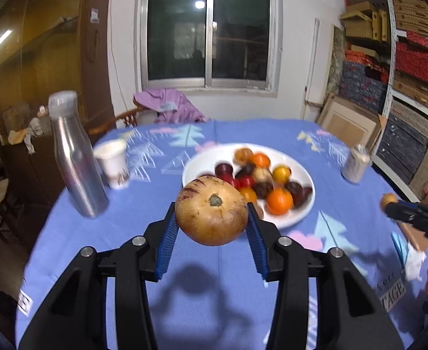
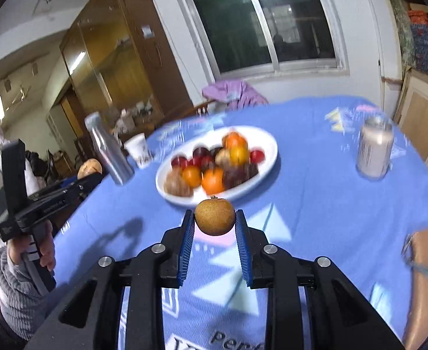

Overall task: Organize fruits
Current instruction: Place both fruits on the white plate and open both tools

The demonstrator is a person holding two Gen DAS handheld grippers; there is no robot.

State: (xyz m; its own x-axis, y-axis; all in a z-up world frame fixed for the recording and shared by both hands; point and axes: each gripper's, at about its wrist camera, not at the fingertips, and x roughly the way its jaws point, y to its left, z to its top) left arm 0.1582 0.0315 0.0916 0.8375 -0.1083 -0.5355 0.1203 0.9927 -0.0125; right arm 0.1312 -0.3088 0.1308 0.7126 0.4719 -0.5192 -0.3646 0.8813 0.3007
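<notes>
My left gripper (image 1: 211, 214) is shut on a large tan round fruit with purple streaks (image 1: 211, 210), held above the blue tablecloth just short of the white plate (image 1: 196, 160). The plate carries several oranges, red plums and dark fruits (image 1: 278, 199). My right gripper (image 2: 215, 218) is shut on a small brown russet fruit (image 2: 215, 217), also lifted off the cloth, close in front of the same plate (image 2: 268, 148). Each gripper appears in the other's view: the right one (image 1: 389, 204) at the right edge, the left one (image 2: 90, 172) at the left with its tan fruit.
A silver bottle (image 1: 74, 160) and a white paper cup (image 1: 113, 163) stand left of the plate. A drink can (image 1: 355, 163) stands to the right. A round table with a blue patterned cloth (image 1: 184, 277) holds everything. A chair with purple cloth (image 1: 170, 105) stands behind.
</notes>
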